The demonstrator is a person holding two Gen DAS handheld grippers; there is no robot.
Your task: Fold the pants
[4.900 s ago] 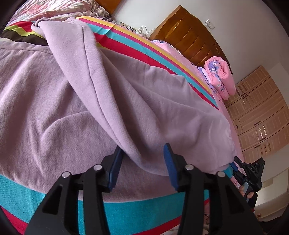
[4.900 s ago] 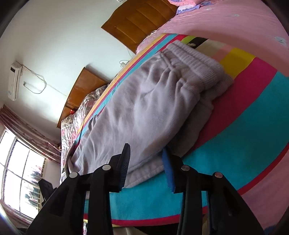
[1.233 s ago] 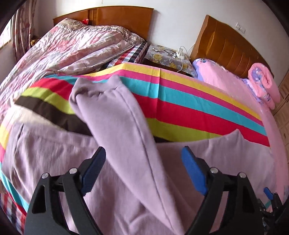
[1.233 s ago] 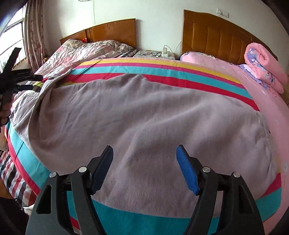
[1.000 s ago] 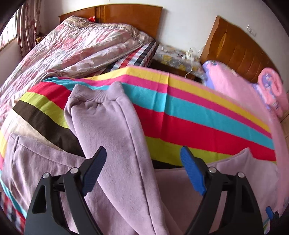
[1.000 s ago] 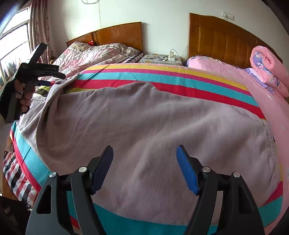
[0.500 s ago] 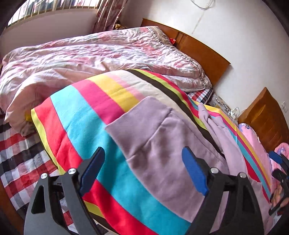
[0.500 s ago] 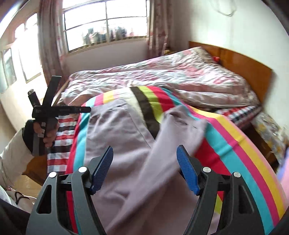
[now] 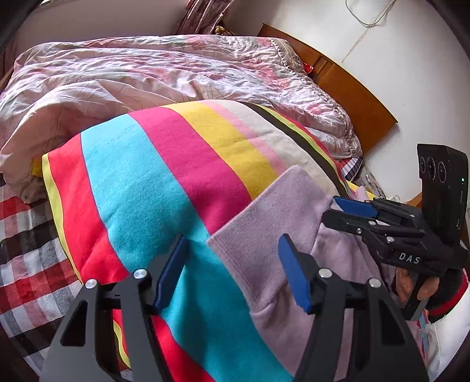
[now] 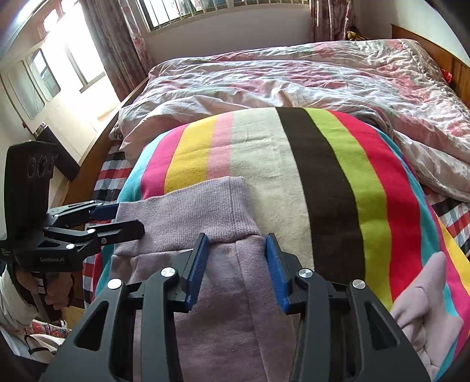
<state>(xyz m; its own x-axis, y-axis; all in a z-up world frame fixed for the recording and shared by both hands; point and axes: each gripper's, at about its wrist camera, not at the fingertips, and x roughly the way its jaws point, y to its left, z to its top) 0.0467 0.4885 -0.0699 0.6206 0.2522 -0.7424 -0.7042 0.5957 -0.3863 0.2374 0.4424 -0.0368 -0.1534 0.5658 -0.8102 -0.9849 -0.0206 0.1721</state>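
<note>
Lilac sweatpants (image 9: 282, 235) lie on a striped blanket (image 9: 141, 188); the ribbed cuff end (image 10: 191, 211) of one leg points away from me. My left gripper (image 9: 232, 258) is open, its jaws astride the near corner of that cuff. It also shows in the right wrist view (image 10: 117, 219) at the cuff's left corner. My right gripper (image 10: 236, 252) is open over the leg just behind the cuff, near its right side. It also shows in the left wrist view (image 9: 337, 210). Another part of the pants (image 10: 426, 308) lies at the lower right.
The striped blanket (image 10: 323, 164) covers this bed. A crumpled pink floral quilt (image 10: 293, 79) lies on the bed beyond. A plaid sheet (image 9: 23, 241) shows at the blanket's edge. A wooden headboard (image 9: 352, 88) and windows (image 10: 205, 8) line the walls.
Both grippers have swung from the broad pants body to the leg's cuff end. They now hover open at its two corners, closer to the fabric than half a second ago.
</note>
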